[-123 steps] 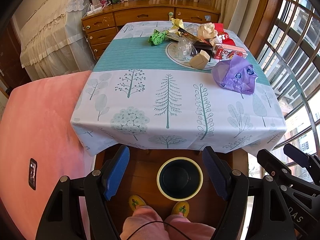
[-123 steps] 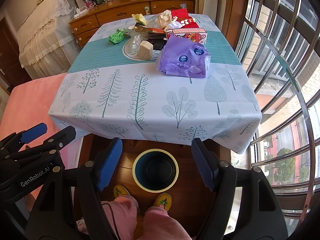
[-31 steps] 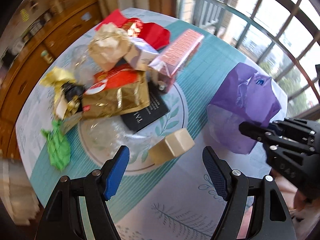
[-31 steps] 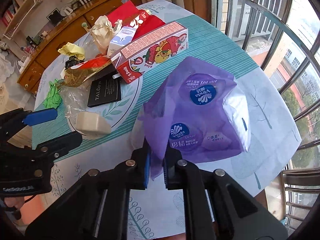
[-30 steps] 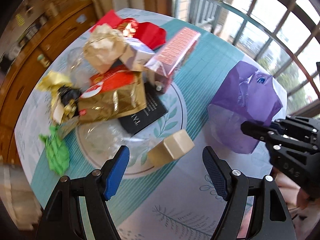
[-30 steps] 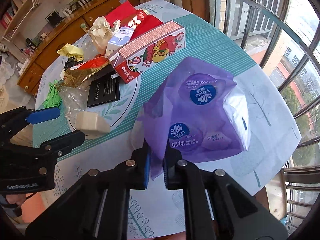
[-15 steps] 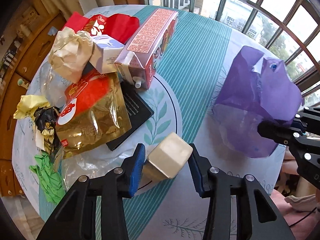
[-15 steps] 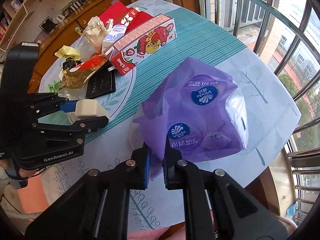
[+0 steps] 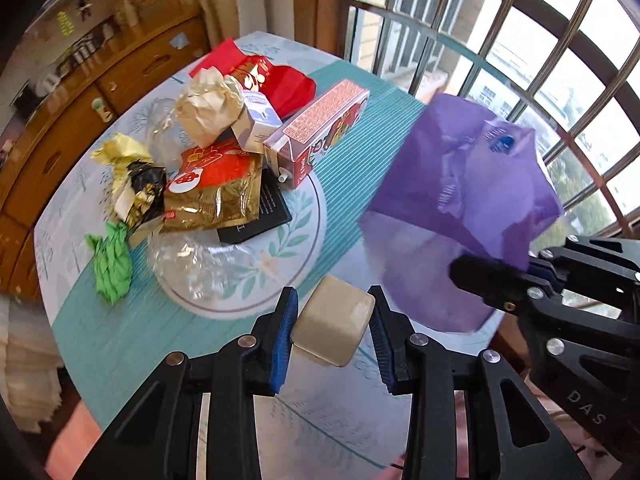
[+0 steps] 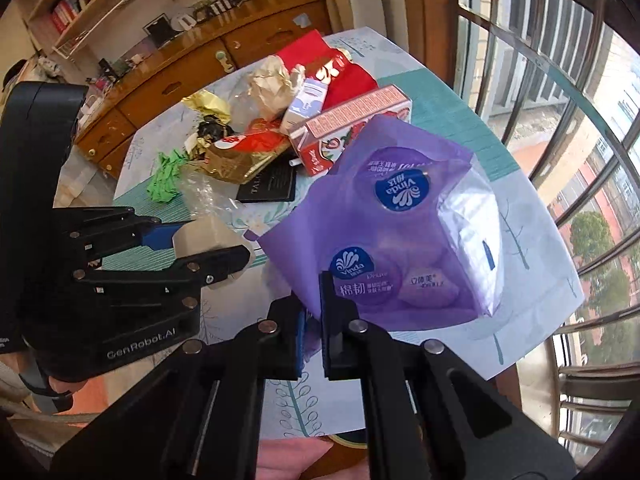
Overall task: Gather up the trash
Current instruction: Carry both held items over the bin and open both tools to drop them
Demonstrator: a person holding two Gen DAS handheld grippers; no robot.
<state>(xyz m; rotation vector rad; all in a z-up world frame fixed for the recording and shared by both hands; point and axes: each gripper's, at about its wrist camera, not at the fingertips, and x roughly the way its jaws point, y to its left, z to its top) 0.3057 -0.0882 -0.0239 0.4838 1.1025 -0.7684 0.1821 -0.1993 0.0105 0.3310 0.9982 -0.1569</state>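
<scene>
My left gripper [image 9: 332, 304] is shut on a beige box [image 9: 332, 326] and holds it above the table's near part; the box also shows in the right wrist view [image 10: 202, 236]. My right gripper [image 10: 314, 304] is shut on a purple Vinda tissue wrapper [image 10: 404, 240] and lifts it off the cloth; it hangs at the right in the left wrist view [image 9: 464, 192]. A pile of trash stays on the table: a red milk carton [image 9: 316, 136], a gold snack bag [image 9: 212, 192], crumpled paper [image 9: 208, 110], a green wrapper [image 9: 112, 264].
A black card [image 9: 260, 212] and clear plastic [image 9: 192, 260] lie on the round placemat [image 9: 304, 248]. A wooden dresser [image 10: 180, 76] stands behind the table. Window bars [image 10: 560, 92] run along the right. The bin's rim [image 10: 348, 442] peeks below the table edge.
My left gripper closed on the beige box and lifted it toward me. My right gripper raised the purple wrapper off the table. Four seconds ago both were open above the bin.
</scene>
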